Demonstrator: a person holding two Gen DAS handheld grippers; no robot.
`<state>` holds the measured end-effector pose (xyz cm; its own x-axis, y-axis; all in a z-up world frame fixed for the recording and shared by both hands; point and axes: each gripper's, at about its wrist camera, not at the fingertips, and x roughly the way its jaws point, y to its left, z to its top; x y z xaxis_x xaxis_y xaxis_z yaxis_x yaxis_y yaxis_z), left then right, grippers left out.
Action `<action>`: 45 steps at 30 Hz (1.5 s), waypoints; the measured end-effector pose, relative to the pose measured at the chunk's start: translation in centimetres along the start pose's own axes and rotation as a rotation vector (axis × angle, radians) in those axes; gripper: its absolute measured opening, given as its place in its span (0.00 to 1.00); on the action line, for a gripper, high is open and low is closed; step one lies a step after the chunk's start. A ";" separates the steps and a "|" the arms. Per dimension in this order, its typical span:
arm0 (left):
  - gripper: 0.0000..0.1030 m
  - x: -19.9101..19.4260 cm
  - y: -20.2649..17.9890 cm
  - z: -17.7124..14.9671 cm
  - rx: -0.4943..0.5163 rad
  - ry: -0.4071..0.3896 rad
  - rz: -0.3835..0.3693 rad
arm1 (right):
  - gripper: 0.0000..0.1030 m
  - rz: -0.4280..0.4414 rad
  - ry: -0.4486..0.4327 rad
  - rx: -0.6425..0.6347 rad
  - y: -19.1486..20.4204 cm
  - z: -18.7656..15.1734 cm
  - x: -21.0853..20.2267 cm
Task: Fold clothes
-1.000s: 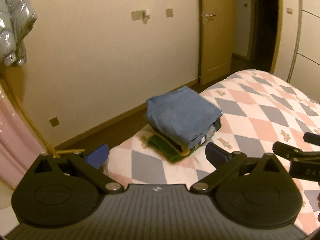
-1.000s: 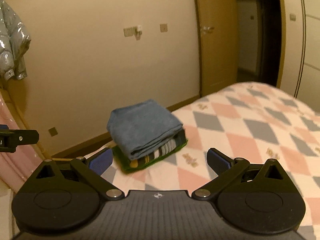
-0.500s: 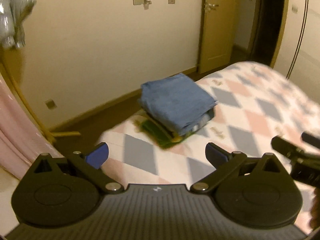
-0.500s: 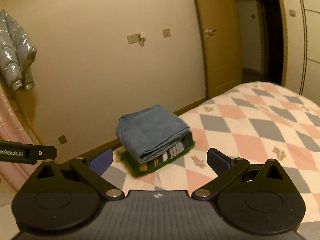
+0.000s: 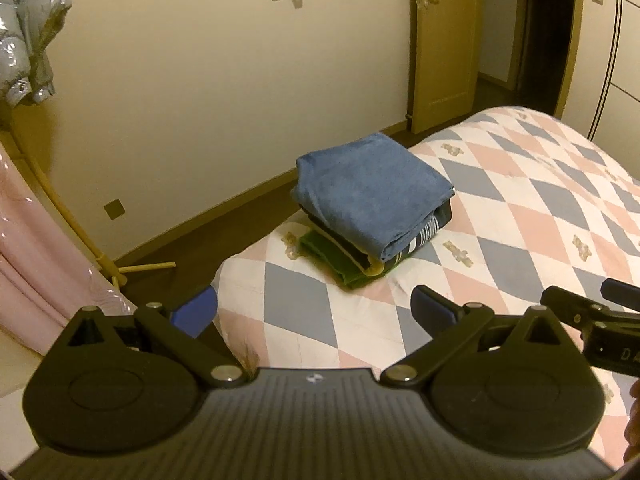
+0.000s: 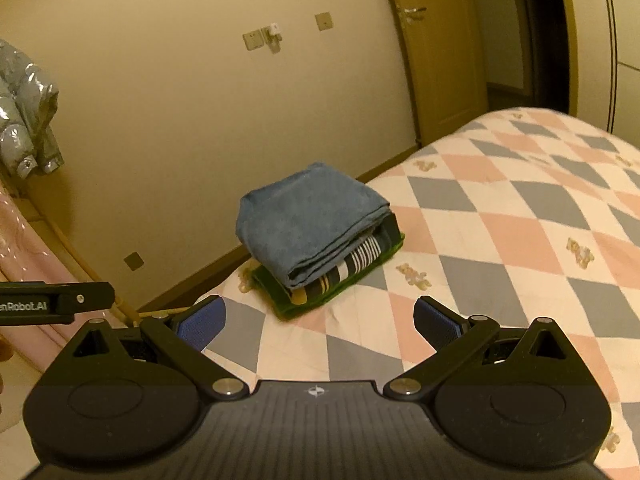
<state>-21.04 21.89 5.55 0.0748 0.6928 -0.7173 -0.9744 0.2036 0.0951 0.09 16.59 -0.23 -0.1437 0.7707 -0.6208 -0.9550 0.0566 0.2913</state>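
My left gripper (image 5: 314, 312) and right gripper (image 6: 319, 322) hang over the near corner of the bed (image 5: 532, 216), both spread wide and holding nothing. The stack of folded clothes (image 5: 372, 210), blue on top, striped and green beneath, lies on the checked quilt well apart from both, at about twelve o'clock from each, near the bed's edge by the wall (image 5: 192, 92).

Each black plastic hand-held gripper (image 5: 314, 308) (image 6: 318, 318) has a ribbed grey body, 2 round discs, 2 silver pivot screws, 2 blue-padded fingers (image 5: 434, 307) and a small white logo, with white lettering on its side.
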 end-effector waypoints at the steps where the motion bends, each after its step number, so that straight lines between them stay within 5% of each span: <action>1: 0.99 0.5 0.0 0.2 0.004 0.006 -0.008 | 1.00 -0.006 0.004 0.005 0.0 0.1 0.3; 27: 0.99 11.1 2.8 4.8 0.106 0.127 -0.137 | 1.00 -0.123 0.112 0.118 2.5 2.3 9.3; 45: 0.99 15.7 1.5 6.7 0.145 0.199 -0.223 | 1.00 -0.188 0.154 0.177 1.4 3.4 11.7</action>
<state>-19.89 37.69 -0.98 0.2257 0.4744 -0.8509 -0.8976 0.4408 0.0076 -2.08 27.82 -4.62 -0.0195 0.6315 -0.7751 -0.9105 0.3091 0.2747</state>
